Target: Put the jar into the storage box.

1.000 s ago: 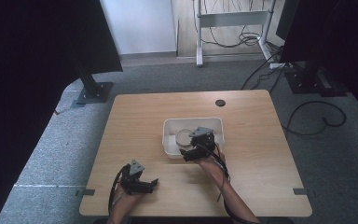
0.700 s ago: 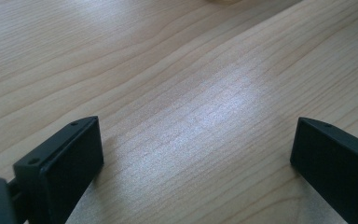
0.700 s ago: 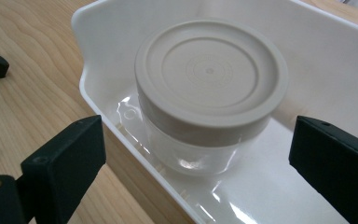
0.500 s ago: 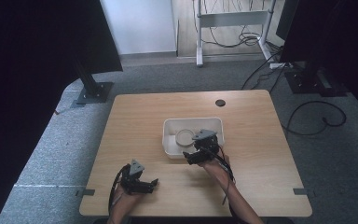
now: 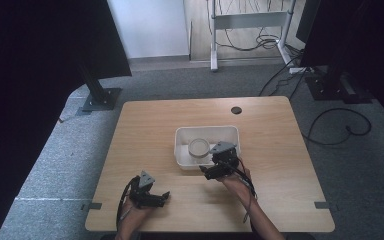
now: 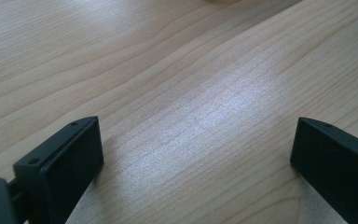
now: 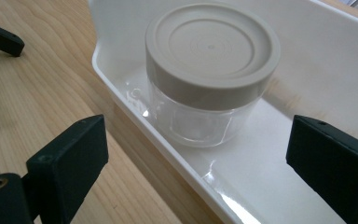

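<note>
A clear jar (image 7: 212, 70) with a beige screw lid stands upright in a white tray (image 7: 168, 144); from above the jar (image 5: 199, 146) sits in the tray's left half. My right gripper (image 7: 196, 158) is open, its jaws set wide at the tray's near wall, with the jar a little beyond them and untouched. In the high view the right gripper (image 5: 211, 167) hangs at the tray's (image 5: 230, 132) near rim. My left gripper (image 5: 161, 196) rests near the table's front edge, open (image 6: 196, 154) over bare wood with nothing between its jaws.
The wooden table (image 5: 145, 130) has a dark cable hole (image 5: 236, 109) at the back. Grey carpet, black stand bases and loose cables lie around it. Tips of the left gripper's jaws (image 7: 0, 37) appear at the upper left of the right gripper view.
My right gripper has drawn back toward the person, from over the tray to its near rim. The jar stays in the tray. The left gripper has not moved.
</note>
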Tool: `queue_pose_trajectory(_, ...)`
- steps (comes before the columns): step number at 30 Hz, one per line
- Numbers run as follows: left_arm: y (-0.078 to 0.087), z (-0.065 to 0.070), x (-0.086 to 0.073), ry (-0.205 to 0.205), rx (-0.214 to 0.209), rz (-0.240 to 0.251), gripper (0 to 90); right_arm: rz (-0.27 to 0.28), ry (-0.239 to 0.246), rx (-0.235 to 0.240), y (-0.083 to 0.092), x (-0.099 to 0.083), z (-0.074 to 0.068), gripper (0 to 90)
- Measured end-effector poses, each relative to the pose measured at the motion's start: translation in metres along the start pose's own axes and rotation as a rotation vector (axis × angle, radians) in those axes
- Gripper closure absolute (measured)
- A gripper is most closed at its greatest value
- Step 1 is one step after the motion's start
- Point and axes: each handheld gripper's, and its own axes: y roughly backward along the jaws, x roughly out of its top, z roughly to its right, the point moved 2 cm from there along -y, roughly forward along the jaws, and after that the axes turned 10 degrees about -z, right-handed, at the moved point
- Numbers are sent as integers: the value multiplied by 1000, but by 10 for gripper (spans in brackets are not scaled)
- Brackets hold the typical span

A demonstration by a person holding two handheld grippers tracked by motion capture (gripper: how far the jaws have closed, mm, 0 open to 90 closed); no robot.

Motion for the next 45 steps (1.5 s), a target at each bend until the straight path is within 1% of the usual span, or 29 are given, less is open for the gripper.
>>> queue_pose_trajectory(3, 0, 0, 0, 1, 0, 0, 20, -4, -3, 10, 2, -4, 0, 53)
queue_pose_trajectory(9, 0, 0, 0, 1, -1, 0, 20, -6, -4, 11, 8, -11, 1, 53)
queue_pose_trajectory(28, 0, 0, 0, 2, -1, 0, 20, -5, -16, 4, 24, -30, 4, 51)
queue_pose_trajectory(38, 0, 0, 0, 2, -1, 0, 20, -9, -28, -2, 31, -43, 8, 48)
queue_pose_trajectory(45, 0, 0, 0, 2, -1, 0, 20, -10, -46, -10, 37, -53, 11, 48)
